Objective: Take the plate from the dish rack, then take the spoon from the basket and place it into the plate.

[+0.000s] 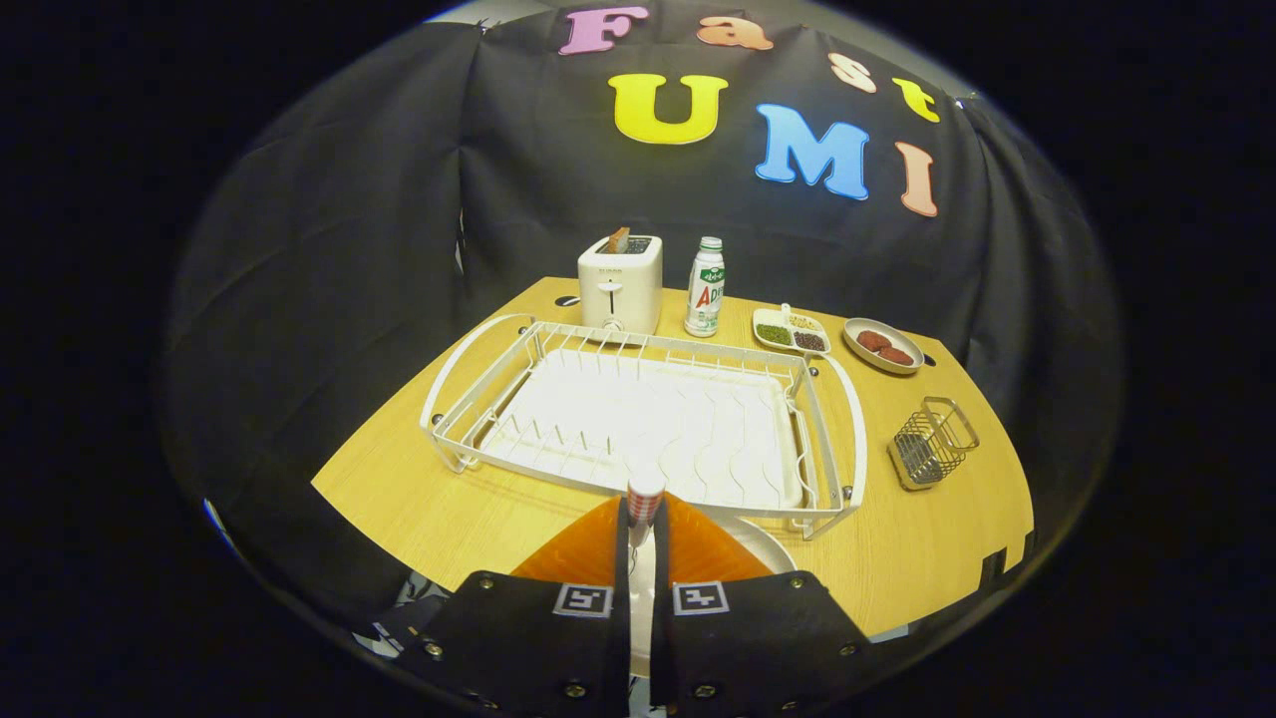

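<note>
My gripper [644, 517] is shut on the spoon [645, 495]. The spoon's end, with a red and white checked pattern, sticks up between the fingertips. The white plate [766, 546] lies on the wooden table under and just right of the fingers, in front of the dish rack; most of it is hidden by them. The white wire dish rack [638, 419] stands just beyond the fingers with nothing in it. The small wire basket [932, 444] sits on the table to the right of the rack.
Behind the rack stand a white toaster [620, 284] and a white bottle [705, 287]. A divided dish of seeds [791, 332] and a small dish with brown pieces [882, 346] sit at the back right. The table's front edge [399, 543] runs close to the fingers.
</note>
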